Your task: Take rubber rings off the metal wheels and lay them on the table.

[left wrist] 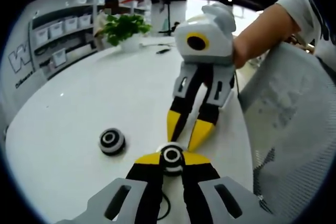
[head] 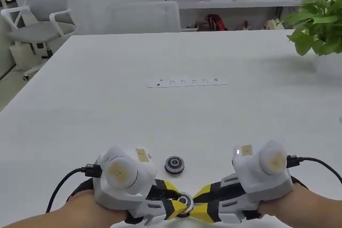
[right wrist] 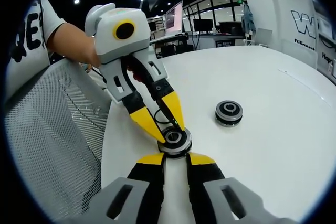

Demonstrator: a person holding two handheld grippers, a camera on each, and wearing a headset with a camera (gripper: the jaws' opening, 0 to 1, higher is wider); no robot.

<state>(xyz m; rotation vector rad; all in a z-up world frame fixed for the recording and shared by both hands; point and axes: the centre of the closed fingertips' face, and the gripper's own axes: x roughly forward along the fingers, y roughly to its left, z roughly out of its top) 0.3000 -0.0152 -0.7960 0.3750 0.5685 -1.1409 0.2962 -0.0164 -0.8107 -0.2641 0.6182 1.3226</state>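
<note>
Firstly, entered one metal wheel [left wrist: 172, 154] at the near edge of the table [head: 224, 121], about midway along it, pinched between the yellow tips of the left hand-held gripper [left wrist: 171, 162]. Entered the right hand-held gripper [right wrist: 177, 159] opposite, jaws part-spread, tips set against the same wheel's rim without clearly clamping it. Logged a second metal wheel [head: 174, 165] lying flat and loose, a little farther in from the near edge, apart from both hand-held grippers.

Handling, as judged: took each wheel for solid, stiff and weighty for its bulk, smooth enough to skid on the bare table, so best braced across its metal flanks. Took the rubber ring [right wrist: 188, 142] for soft, stretchy and grippy, seated snugly round the rim, so best nipped at its outer edge and rolled off sideways, with the wheel held fast by the other hand-held gripper.

Views compared: drew from the head view the general layout, with a plant [head: 319, 20] at the far right corner and an office chair [head: 37, 28] beyond the far left corner. Read tip contact there poorly, small and low in the picture. Drew from the two gripper views the close meeting of tips on the wheel, plus a mesh chair back [left wrist: 291, 124] beside the near edge.
</note>
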